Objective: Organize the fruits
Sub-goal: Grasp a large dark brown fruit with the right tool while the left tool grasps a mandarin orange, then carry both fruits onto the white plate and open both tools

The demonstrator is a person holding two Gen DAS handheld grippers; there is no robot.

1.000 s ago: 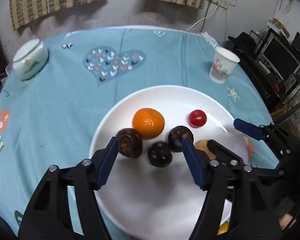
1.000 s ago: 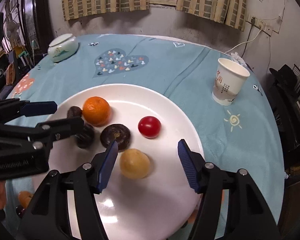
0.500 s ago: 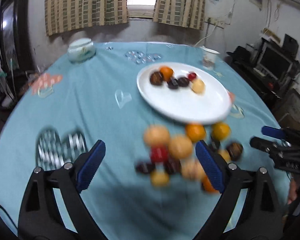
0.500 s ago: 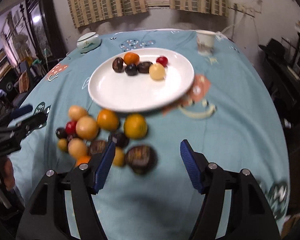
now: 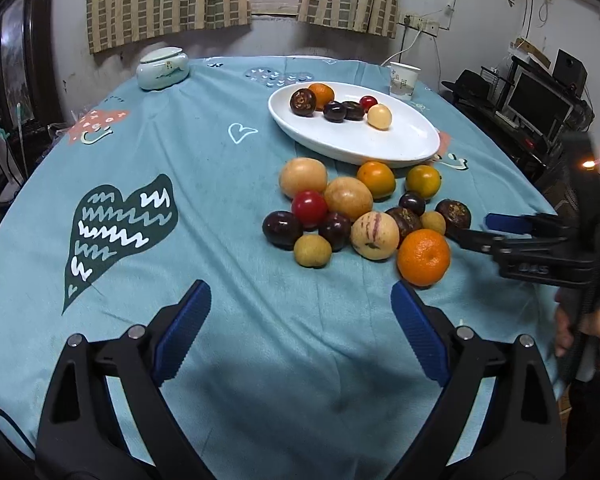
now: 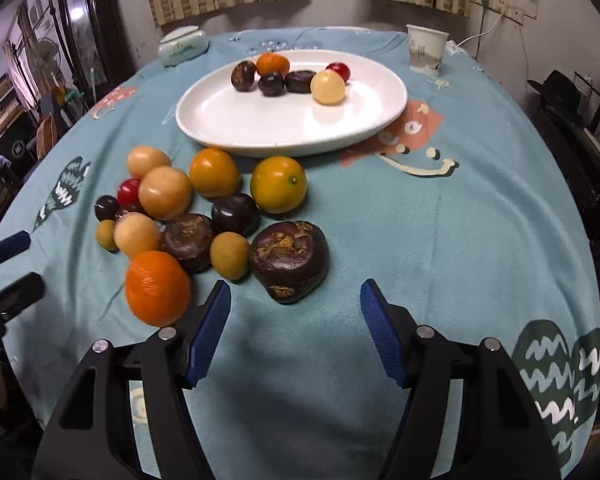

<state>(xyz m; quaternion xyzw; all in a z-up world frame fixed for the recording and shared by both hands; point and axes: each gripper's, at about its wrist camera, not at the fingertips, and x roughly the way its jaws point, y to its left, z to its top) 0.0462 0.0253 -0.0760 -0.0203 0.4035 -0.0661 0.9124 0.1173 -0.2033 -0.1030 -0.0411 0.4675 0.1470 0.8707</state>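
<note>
With both my left claw [image 5: 300, 336] and right claw [image 6: 294, 330] wide and empty, the heaped round loose fruits [image 6: 204, 216] beside the white oval plate [image 6: 220, 120] on the bench could scatter if I nudge the tight pile.

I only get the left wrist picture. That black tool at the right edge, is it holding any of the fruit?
Observer: No. The right wrist view shows the right gripper with its jaws apart, and its pads touch nothing.
Operator: So what is it aimed at?
Observer: The big dark mangosteen. It lies just ahead of the fingertips, roughly centred on the gap.
Operator: Is there more fruit further to its right?
Observer: None in view. There is only tablecloth, with a dark green heart print near the table edge.
</note>
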